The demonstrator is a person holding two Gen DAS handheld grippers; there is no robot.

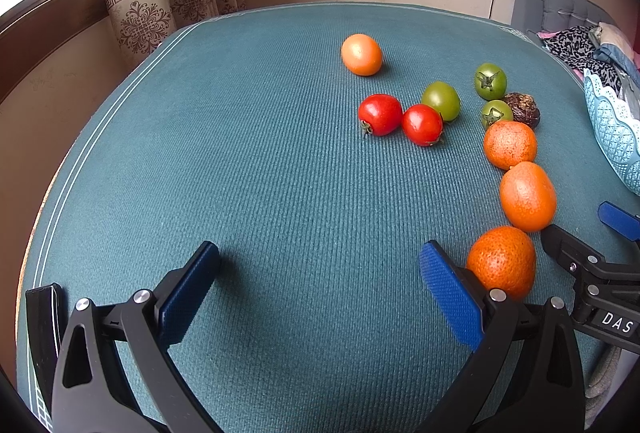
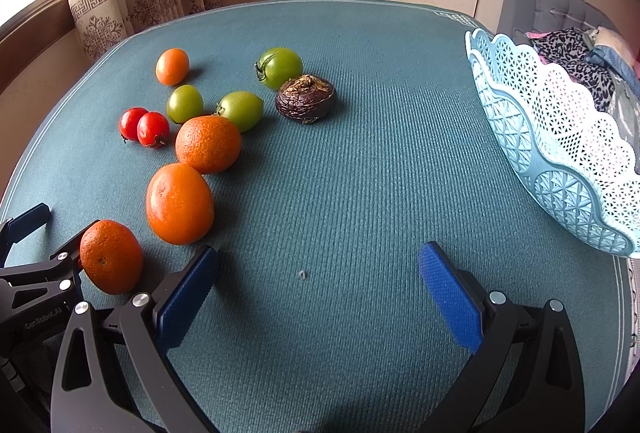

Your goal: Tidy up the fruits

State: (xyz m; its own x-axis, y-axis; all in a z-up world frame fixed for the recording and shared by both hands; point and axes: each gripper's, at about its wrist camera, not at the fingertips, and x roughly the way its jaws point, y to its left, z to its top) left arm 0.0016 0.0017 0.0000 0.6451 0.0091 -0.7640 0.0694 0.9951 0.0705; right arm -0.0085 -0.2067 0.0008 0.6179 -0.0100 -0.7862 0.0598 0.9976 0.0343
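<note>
Left wrist: left gripper [image 1: 320, 273] jaws wide, empty

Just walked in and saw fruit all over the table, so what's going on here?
A person holds two grippers over the table, sorting fruit. The left gripper and right gripper are both open and empty. The oranges, green tomatoes, red tomatoes and a dark wrinkled fruit lie loose on the cloth. The basket appears empty.
</note>
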